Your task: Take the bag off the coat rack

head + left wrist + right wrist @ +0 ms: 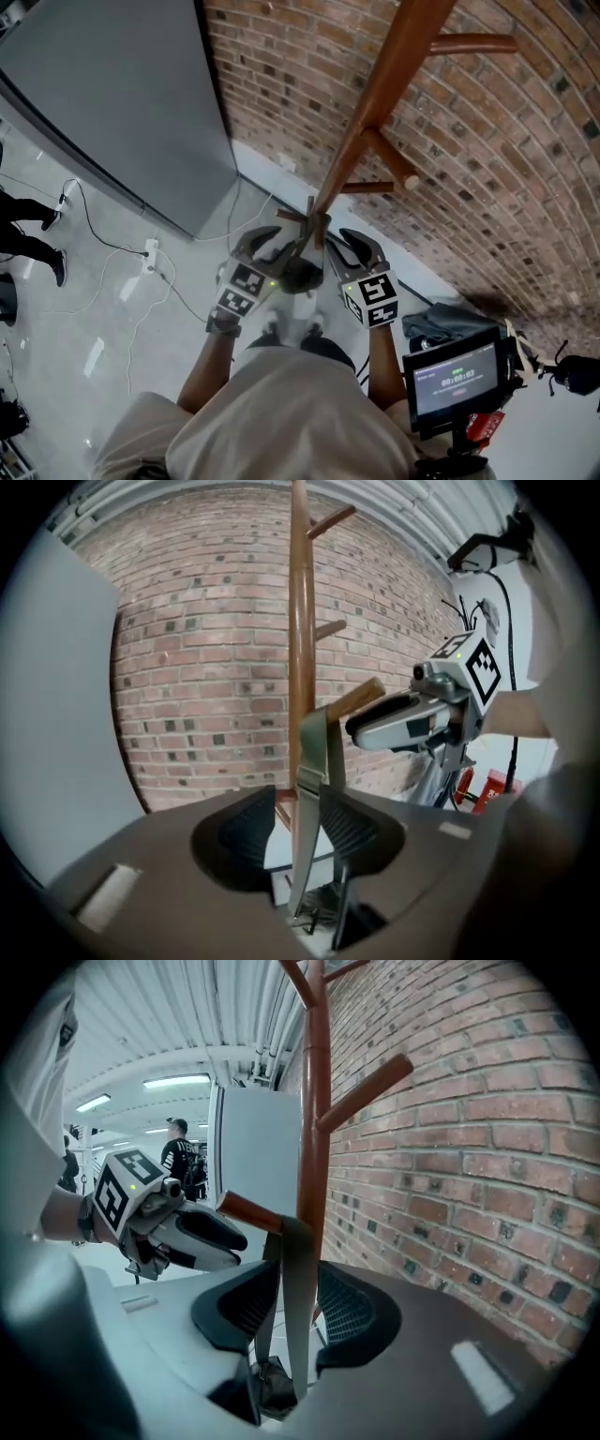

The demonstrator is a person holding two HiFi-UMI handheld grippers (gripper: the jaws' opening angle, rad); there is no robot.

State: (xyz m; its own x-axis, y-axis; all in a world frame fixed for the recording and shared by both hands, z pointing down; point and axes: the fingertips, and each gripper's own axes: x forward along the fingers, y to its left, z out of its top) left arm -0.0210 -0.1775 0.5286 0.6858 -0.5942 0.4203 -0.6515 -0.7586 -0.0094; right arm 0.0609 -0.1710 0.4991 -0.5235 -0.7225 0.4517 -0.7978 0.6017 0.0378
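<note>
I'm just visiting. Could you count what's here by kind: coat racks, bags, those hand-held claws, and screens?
Coat rack: 1
Bag: 1
Grippers: 2 (left gripper, right gripper)
Screen: 1
Total: 5

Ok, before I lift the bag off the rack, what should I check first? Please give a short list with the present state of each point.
1. Strap between the left gripper jaws: ok.
2. Strap between the right gripper jaws: ok.
3. Pads pressing on the strap: not ok, both grippers stand open.
4. Strap hangs over the peg: ok.
5. Bag clear of the pole: cannot tell.
</note>
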